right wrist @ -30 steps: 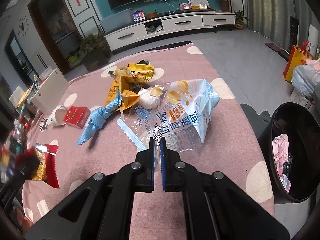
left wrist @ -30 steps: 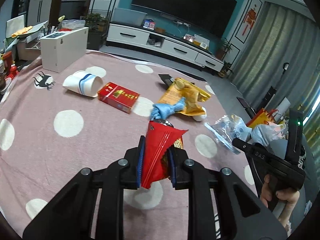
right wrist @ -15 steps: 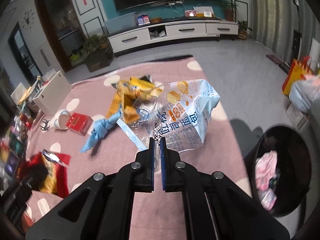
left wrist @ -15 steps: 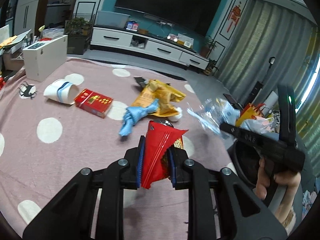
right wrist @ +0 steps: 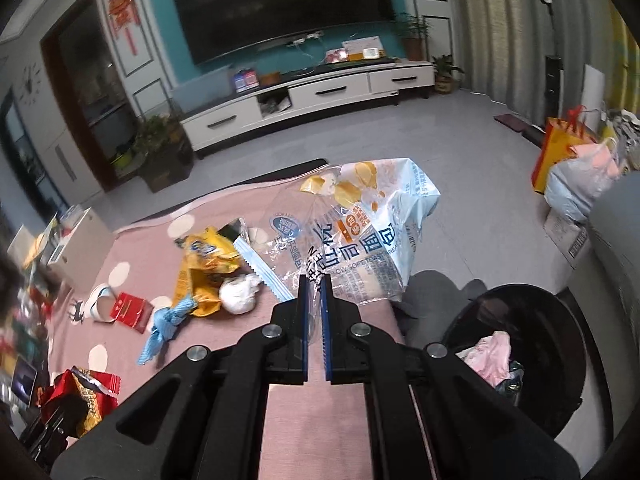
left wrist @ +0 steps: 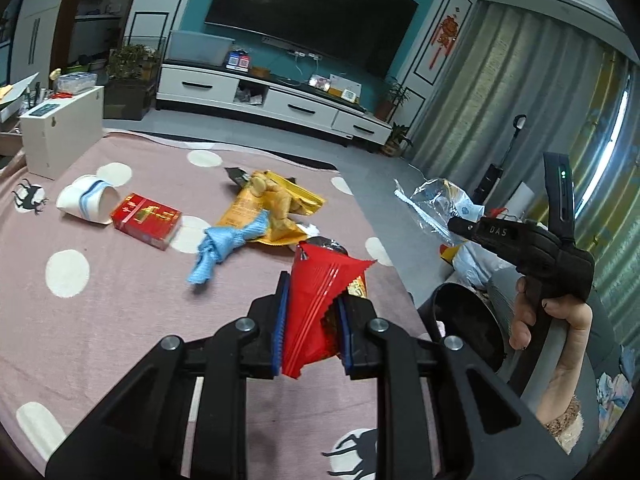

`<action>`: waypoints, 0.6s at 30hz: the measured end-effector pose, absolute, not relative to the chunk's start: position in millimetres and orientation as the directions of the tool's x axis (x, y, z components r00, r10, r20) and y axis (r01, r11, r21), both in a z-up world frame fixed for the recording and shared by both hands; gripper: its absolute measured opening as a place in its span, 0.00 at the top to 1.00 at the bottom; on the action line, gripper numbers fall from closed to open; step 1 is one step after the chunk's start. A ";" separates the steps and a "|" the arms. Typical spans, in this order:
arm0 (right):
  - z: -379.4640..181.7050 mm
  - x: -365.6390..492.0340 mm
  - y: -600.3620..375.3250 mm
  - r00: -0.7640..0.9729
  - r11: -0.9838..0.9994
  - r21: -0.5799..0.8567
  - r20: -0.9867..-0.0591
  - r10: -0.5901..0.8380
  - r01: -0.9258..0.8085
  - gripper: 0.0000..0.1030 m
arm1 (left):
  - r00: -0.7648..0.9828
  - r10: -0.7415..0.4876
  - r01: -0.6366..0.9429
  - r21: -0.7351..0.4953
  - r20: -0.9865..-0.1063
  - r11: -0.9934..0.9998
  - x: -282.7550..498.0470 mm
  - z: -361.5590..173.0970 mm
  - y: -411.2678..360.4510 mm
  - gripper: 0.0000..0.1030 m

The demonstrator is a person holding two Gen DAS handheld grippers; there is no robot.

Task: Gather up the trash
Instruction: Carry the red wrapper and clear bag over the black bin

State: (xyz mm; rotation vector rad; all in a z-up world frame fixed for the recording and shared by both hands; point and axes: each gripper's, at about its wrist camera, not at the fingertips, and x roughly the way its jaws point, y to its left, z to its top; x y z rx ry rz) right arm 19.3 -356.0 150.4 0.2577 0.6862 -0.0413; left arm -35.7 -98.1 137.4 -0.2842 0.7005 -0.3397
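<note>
My left gripper (left wrist: 311, 300) is shut on a red snack wrapper (left wrist: 320, 296), held above the pink dotted tablecloth (left wrist: 100, 320). My right gripper (right wrist: 314, 292) is shut on a clear bread bag (right wrist: 360, 232) with blue print, lifted off the table near its right edge. In the left wrist view that bag (left wrist: 436, 204) hangs from the right gripper (left wrist: 456, 224), which a hand (left wrist: 560, 320) holds. The black trash bin (right wrist: 520, 356) stands on the floor right of the table, with pink and dark waste inside. The red wrapper (right wrist: 84, 392) also shows at the lower left of the right wrist view.
On the cloth lie a yellow snack bag (left wrist: 272, 208), a blue rag (left wrist: 224, 248), a red box (left wrist: 146, 220), a tipped paper cup (left wrist: 86, 200) and a white crumpled ball (right wrist: 240, 296). A white box (left wrist: 60, 132) stands at the far left. Bags (right wrist: 576, 176) sit on the floor.
The right gripper rose and swung right with the clear bag, lifting it off the table toward the bin. The left gripper rose a little and shifted right with the red wrapper.
</note>
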 end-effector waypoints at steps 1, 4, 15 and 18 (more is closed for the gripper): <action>150.5 17.7 -359.3 0.776 0.966 0.222 -0.629 0.039 0.132 0.94 | 0.710 -0.404 0.215 -0.369 -0.576 0.904 -34.9 136.9 -102.6 0.79; 151.8 11.9 -369.4 0.783 0.960 0.226 -0.622 0.012 0.165 0.94 | 0.698 -0.430 0.237 -0.382 -0.573 0.893 -32.8 137.1 -113.0 0.79; 161.7 -19.6 -405.4 0.808 0.935 0.212 -0.578 -0.116 0.286 0.94 | 0.666 -0.491 0.305 -0.397 -0.561 0.866 -27.2 140.7 -150.8 0.79; 162.6 -24.3 -415.5 0.808 0.923 0.220 -0.573 -0.139 0.315 0.94 | 0.662 -0.509 0.326 -0.399 -0.551 0.857 -26.4 144.2 -161.1 0.79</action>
